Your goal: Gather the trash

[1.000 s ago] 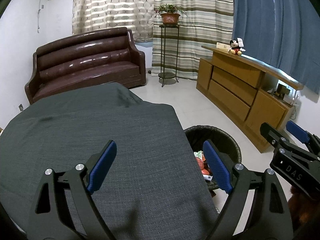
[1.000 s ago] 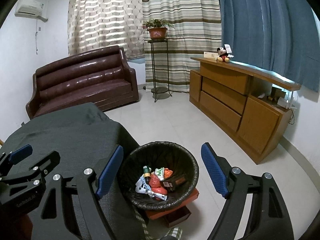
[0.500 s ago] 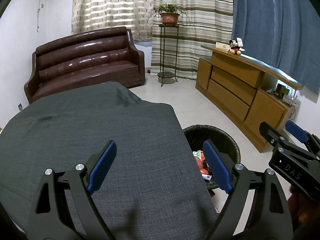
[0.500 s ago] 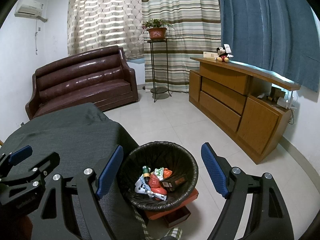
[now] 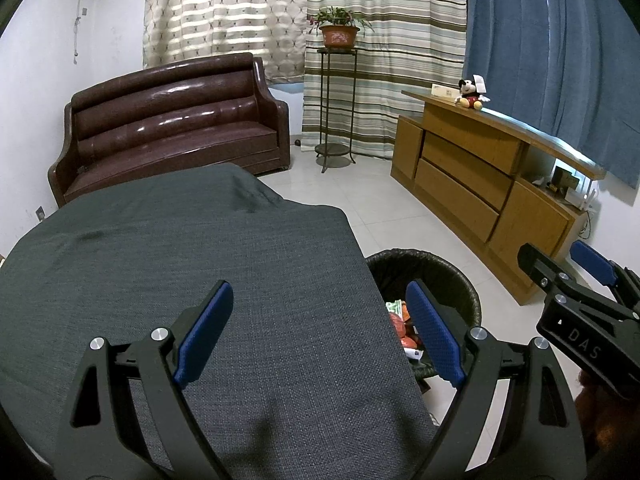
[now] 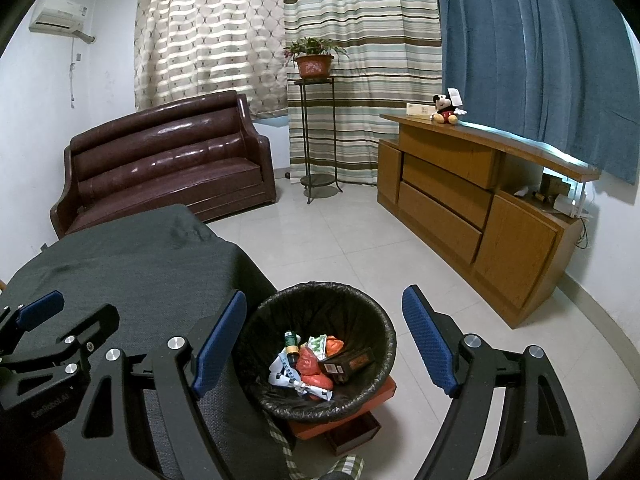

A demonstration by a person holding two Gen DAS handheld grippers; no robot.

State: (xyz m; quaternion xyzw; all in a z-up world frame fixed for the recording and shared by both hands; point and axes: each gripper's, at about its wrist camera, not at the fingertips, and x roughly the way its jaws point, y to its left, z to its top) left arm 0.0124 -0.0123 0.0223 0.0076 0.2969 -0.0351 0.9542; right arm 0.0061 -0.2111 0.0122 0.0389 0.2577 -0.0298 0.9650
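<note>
**Both grippers empty over the table and the bin**

We see the table [image 5: 200, 264], covered in dark grey cloth, filling the left of both views. Behind it stands a brown sofa [image 5: 172, 120], and a wooden cabinet [image 6: 472, 208] runs along the right wall. Our bin [image 6: 320, 348], lined with a black bag, sits on the floor just beside the table's edge. Inside it lies the trash [image 6: 316, 364]: red wrappers, a dark box, a small bottle, white paper. Our left gripper [image 5: 318, 334] hangs above the cloth, jaws wide apart, holding nothing. Our right gripper [image 6: 324, 338] hangs above the bin, jaws likewise spread and empty
</note>
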